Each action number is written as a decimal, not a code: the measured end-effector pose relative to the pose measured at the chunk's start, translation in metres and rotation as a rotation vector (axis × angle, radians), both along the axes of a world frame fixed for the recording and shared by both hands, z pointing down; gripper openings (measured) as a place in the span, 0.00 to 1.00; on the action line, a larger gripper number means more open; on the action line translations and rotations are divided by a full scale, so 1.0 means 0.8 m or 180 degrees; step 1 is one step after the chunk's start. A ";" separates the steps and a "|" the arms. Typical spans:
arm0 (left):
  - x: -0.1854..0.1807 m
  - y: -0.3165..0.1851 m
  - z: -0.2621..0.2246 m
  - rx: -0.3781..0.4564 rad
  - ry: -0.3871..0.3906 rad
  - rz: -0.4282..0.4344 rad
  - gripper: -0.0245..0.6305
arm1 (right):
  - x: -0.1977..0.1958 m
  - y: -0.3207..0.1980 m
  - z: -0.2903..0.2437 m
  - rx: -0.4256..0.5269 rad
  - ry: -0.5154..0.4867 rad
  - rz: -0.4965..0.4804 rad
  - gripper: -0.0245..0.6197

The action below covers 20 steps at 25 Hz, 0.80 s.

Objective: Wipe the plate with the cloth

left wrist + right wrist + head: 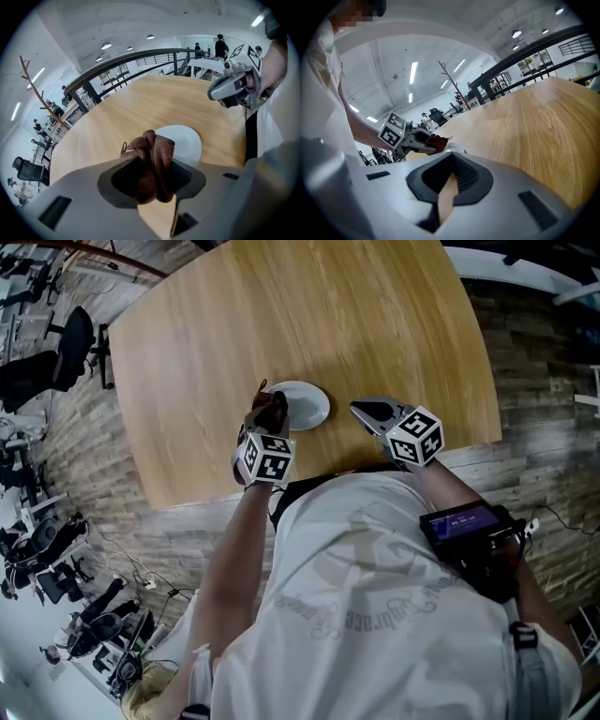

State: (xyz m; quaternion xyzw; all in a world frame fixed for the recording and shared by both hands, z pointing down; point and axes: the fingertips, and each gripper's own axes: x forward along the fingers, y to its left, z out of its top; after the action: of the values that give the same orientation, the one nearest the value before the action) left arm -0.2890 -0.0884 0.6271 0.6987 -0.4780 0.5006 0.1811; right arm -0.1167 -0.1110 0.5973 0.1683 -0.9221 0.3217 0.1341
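Clamping a bunched brown cloth [152, 161] tight between the jaws of the left gripper [270, 415], letting the wad poke out past the tips. Hanging that cloth at the near left rim of the white plate [187, 140]; not showing clearly whether pressing on the rim or only hovering just over it. Holding the right gripper [367, 413] to the right of the plate, near it but apart, jaws drawn together on nothing, showing only a sliver of tabletop through the slit in the right gripper view.

Judging the task to be at or near its start: having the cloth in hand and brought to the plate, yet leaving most of the plate's face uncovered, so probably needing the sweep across it. Seeing no smear or crumb on the plate, hence not telling how much may already be wiped.

Resting the plate on a pale wood-grain table [375, 324], close to its near edge. Further off, running a dark railing [140, 58] past the table's far side, standing a bare branch-like coat stand [33, 89] at the left, gathering office chairs [70, 343] on a plank floor [534, 362], and placing people [220, 47] far back under ceiling lights.
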 end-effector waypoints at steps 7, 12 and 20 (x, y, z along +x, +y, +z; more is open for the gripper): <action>-0.020 -0.061 0.002 0.0089 -0.0006 -0.0023 0.30 | 0.019 -0.010 0.007 -0.0014 0.0056 0.0181 0.06; -0.037 -0.066 0.005 0.0091 -0.0029 -0.0160 0.30 | 0.015 -0.008 0.012 -0.0022 0.0020 0.0155 0.06; -0.047 0.002 0.009 0.0027 0.0050 -0.0452 0.30 | 0.001 0.000 0.003 0.0035 0.0000 -0.0058 0.06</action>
State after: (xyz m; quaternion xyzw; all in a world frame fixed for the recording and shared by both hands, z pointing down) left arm -0.3268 -0.0871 0.6344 0.6677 -0.5270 0.4789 0.2171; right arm -0.1156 -0.1109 0.5995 0.1606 -0.9253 0.3155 0.1360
